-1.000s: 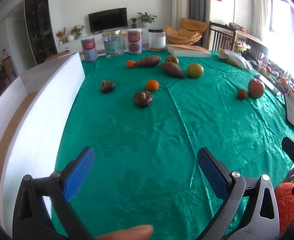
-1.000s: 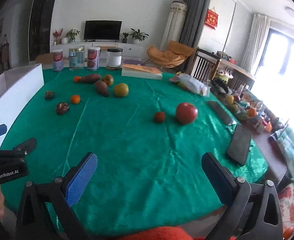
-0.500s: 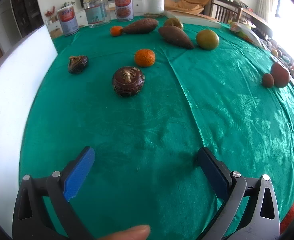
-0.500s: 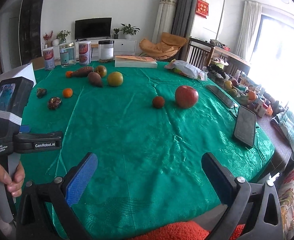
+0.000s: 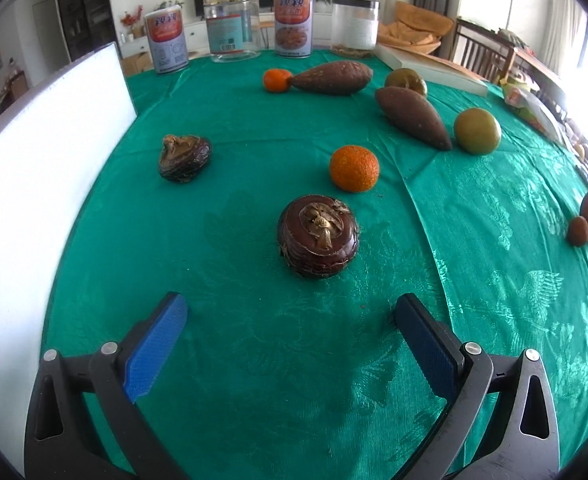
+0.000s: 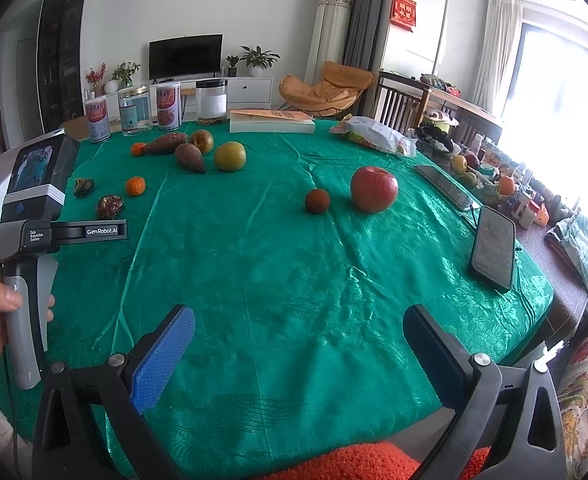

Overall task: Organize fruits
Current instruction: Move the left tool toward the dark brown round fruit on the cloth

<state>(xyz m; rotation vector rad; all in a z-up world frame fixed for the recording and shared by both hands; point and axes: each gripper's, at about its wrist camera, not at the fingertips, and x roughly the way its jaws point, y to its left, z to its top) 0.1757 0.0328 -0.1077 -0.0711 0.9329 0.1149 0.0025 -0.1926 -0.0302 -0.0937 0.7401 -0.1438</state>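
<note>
My left gripper [image 5: 289, 312] is open and empty, low over the green cloth, just short of a dark brown ribbed fruit [image 5: 318, 236]. Beyond it lie an orange [image 5: 354, 168], a second dark fruit [image 5: 183, 157], two brown sweet potatoes [image 5: 412, 117], a small orange [image 5: 276, 80] and a green-yellow fruit [image 5: 476, 131]. My right gripper [image 6: 298, 328] is open and empty near the table's front edge. A red apple [image 6: 374, 189] and a small brown fruit [image 6: 317, 201] lie ahead of it. The left gripper's body [image 6: 37, 216] shows at the left of the right wrist view.
A white box wall [image 5: 33, 152] runs along the table's left side. Cans and jars [image 5: 229, 26] stand at the back edge, with a book [image 6: 271, 121] and a plastic bag [image 6: 374, 135]. Two phones [image 6: 494, 246] lie at the right.
My left gripper has moved forward over the table and lower, closing on the dark ribbed fruit. The right gripper has stayed near the front edge, rising slightly.
</note>
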